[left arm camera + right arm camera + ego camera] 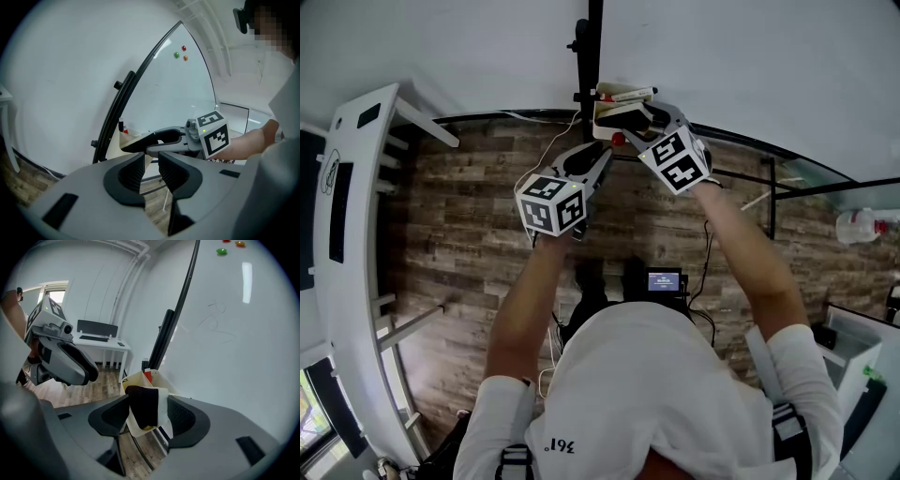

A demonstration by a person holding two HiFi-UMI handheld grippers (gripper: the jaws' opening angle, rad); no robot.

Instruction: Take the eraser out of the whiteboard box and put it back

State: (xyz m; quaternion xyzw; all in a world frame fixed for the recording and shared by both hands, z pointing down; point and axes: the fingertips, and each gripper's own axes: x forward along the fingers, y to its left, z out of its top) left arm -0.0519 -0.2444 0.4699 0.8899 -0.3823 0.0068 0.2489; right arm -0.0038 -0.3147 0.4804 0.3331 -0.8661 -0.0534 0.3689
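Two tongs are raised in the head view, left tongs (600, 157) beside the box (614, 120). Left gripper view: narrowly parted, nothing gripped. Right gripper view: right tongs (147, 411) are spread wide around the eraser (143, 404), which is seated in the box at the whiteboard (225, 333) edge.

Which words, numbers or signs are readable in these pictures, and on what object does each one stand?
"361°": on the back of the person's white shirt, upside down in the head view.
Small screen near the floor: it shows text, but too small to read.
Whiteboard: only faint scribbles, not legible as words.
Nothing else can be read.
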